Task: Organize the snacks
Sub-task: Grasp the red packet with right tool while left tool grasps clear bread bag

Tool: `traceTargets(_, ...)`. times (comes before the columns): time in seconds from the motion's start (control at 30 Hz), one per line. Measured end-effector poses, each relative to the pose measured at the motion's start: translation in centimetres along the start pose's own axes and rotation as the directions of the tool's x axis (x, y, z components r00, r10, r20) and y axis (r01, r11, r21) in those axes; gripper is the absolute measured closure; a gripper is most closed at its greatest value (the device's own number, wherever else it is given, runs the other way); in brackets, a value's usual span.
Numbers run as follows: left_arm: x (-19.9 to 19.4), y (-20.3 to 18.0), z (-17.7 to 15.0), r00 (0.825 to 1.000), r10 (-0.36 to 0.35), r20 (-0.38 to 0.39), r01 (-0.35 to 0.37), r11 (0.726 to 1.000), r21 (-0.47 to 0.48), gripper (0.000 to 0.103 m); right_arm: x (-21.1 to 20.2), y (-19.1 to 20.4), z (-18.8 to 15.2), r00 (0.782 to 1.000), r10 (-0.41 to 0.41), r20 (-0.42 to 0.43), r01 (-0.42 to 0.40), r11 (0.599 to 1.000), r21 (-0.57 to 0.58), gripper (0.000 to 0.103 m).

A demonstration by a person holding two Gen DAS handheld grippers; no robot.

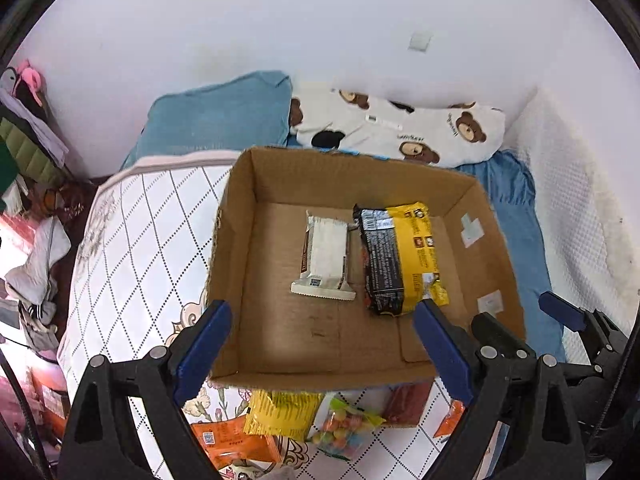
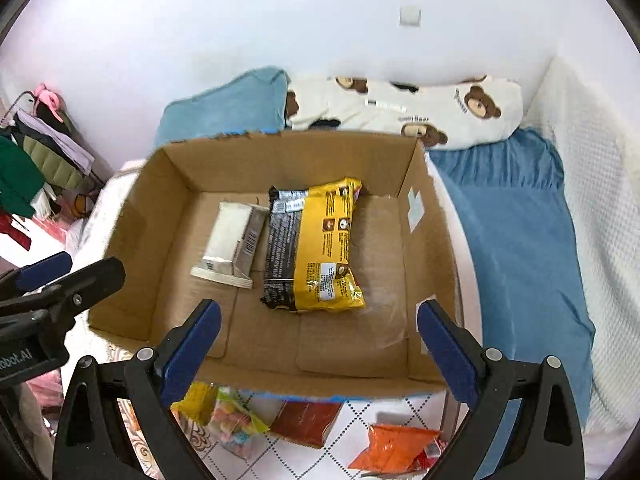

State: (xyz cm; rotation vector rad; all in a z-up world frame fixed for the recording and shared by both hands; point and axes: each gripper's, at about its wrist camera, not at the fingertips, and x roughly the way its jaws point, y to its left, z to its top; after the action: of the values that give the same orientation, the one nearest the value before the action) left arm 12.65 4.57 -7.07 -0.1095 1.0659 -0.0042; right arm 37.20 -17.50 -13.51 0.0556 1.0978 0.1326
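Quilted mattress (image 1: 132, 240) against white wall (image 1: 280, 20)

Home bedroom: quilted mattress (image 1: 132, 240) against white wall, blue pillow (image 1: 216, 120) and bear-print pillow (image 1: 400, 128) at far end, clothes heaped (image 1: 28, 136) far left.

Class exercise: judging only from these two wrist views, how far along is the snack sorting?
Done: a white bar and a yellow-black pack lie in the cardboard box. In hand: nothing; left claw and right claw stand open. Left: yellow bag, candy bag, orange packs and red-brown packet outside the box.
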Motion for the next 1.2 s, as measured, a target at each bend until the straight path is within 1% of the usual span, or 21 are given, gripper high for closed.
traceTargets(0.17, -1.8, -0.2, -1.1, 0.999, -0.017, 0.033, 0.017, 1.0, -0.002, 0.01, -3.4, 0.2, -1.3, 0.999, 0.029, 0.046, -0.031, 0.999, 0.026, 0.003)
traceTargets(0.3, -2.7, 0.3, -3.2, 0.999, -0.036, 0.027, 0.036, 0.999, -0.006, 0.01, -5.2, 0.4, -3.2, 0.997, 0.057, 0.048, -0.059, 0.997, 0.049, 0.003)
traceTargets(0.37, -2.8, 0.6, -4.7, 1.0, -0.025, 0.016, 0.025, 1.0, -0.001, 0.01, -5.6, 0.3, -4.6, 0.997, 0.071, 0.034, -0.074, 0.995, 0.069, 0.003)
traceTargets(0.47, -2.6, 1.4, -8.3, 1.0, 0.016, -0.023, -0.015, 0.999, 0.03, 0.01, -5.2, 0.0, -7.8, 0.991, 0.129, -0.039, -0.122, 0.983, 0.134, 0.002)
traceTargets(0.53, -2.0, 2.3, -11.1, 0.996, 0.043, -0.078, -0.04, 0.998, 0.039, 0.01, -3.9, -0.2, -11.0, 0.974, 0.193, -0.122, -0.167, 0.966, 0.196, 0.002)
traceTargets(0.6, -1.4, 3.5, -13.6, 0.989, 0.066, -0.131, -0.063, 0.998, 0.032, 0.01, -2.4, -0.1, -14.3, 0.945, 0.254, -0.207, -0.198, 0.946, 0.258, 0.002)
traceTargets(0.67, 0.1, 5.1, -16.9, 0.973, 0.07, -0.218, -0.071, 0.997, 0.004, 0.01, -0.4, 0.3, -18.1, 0.903, 0.309, -0.298, -0.214, 0.926, 0.311, 0.002)
traceTargets(0.7, 0.9, 5.8, -18.2, 0.964, 0.068, -0.258, -0.075, 0.997, -0.019, 0.01, 0.8, 0.6, -20.1, 0.878, 0.334, -0.344, -0.216, 0.916, 0.338, 0.002)
traceTargets(0.73, 2.2, 7.1, -20.1, 0.945, 0.054, -0.324, -0.079, 0.995, -0.065, 0.01, 1.8, 0.8, -21.9, 0.855, 0.35, -0.382, -0.212, 0.909, 0.359, 0.002)
traceTargets(0.77, 3.1, 7.9, -21.3, 0.929, 0.033, -0.368, -0.076, 0.992, -0.102, 0.01, 2.9, 1.1, -23.9, 0.823, 0.376, -0.426, -0.207, 0.897, 0.392, 0.002)
traceTargets(0.8, 4.4, 9.0, -22.9, 0.906, -0.001, -0.424, -0.075, 0.984, -0.163, 0.01, 3.7, 1.1, -25.3, 0.798, 0.402, -0.449, -0.207, 0.883, 0.422, 0.002)
traceTargets(0.83, 5.4, 9.7, -24.1, 0.887, -0.031, -0.461, -0.077, 0.974, -0.213, 0.01, 4.6, 1.2, -26.9, 0.771, 0.427, -0.471, -0.203, 0.867, 0.454, 0.002)
traceTargets(0.87, 6.8, 10.9, -25.6, 0.86, -0.099, -0.5, -0.066, 0.951, -0.301, 0.01, 5.2, 1.2, -28.2, 0.757, 0.435, -0.487, -0.189, 0.86, 0.474, 0.002)
traceTargets(0.9, 7.7, 11.7, -26.6, 0.839, -0.141, -0.525, -0.073, 0.928, -0.366, 0.011, 5.7, 1.2, -29.2, 0.75, 0.439, -0.494, -0.176, 0.853, 0.492, 0.003)
traceTargets(0.93, 8.5, 12.4, -27.4, 0.822, -0.195, -0.536, -0.073, 0.896, -0.438, 0.012, 6.0, 1.0, -29.9, 0.747, 0.442, -0.497, -0.166, 0.847, 0.504, 0.003)
traceTargets(0.97, 9.5, 13.3, -28.2, 0.805, -0.265, -0.531, -0.071, 0.846, -0.529, 0.012, 6.2, 0.9, -30.6, 0.745, 0.442, -0.499, -0.156, 0.843, 0.515, 0.003)
traceTargets(1.0, 10.3, 13.9, -28.7, 0.795, -0.299, -0.528, -0.083, 0.807, -0.584, 0.012, 6.3, 1.0, -31.2, 0.746, 0.44, -0.5, -0.146, 0.84, 0.522, 0.003)
traceTargets(1.03, 10.7, 14.1, -28.8, 0.79, -0.325, -0.52, -0.086, 0.782, -0.618, 0.012, 6.4, 1.2, -31.5, 0.746, 0.436, -0.503, -0.14, 0.841, 0.522, 0.003)
traceTargets(1.07, 11.5, 14.4, -29.0, 0.782, -0.352, -0.515, -0.096, 0.748, -0.657, 0.012, 6.4, 1.4, -31.8, 0.748, 0.431, -0.505, -0.134, 0.843, 0.521, 0.003)
traceTargets(1.13, 12.8, 14.5, -29.1, 0.774, -0.372, -0.513, -0.115, 0.714, -0.691, 0.012, 6.8, 1.8, -32.4, 0.753, 0.417, -0.509, -0.119, 0.847, 0.519, 0.003)
traceTargets(1.2, 14.0, 14.2, -29.0, 0.759, -0.36, -0.542, -0.142, 0.721, -0.678, 0.012, 7.5, 2.3, -33.1, 0.756, 0.408, -0.512, -0.103, 0.846, 0.523, 0.005)
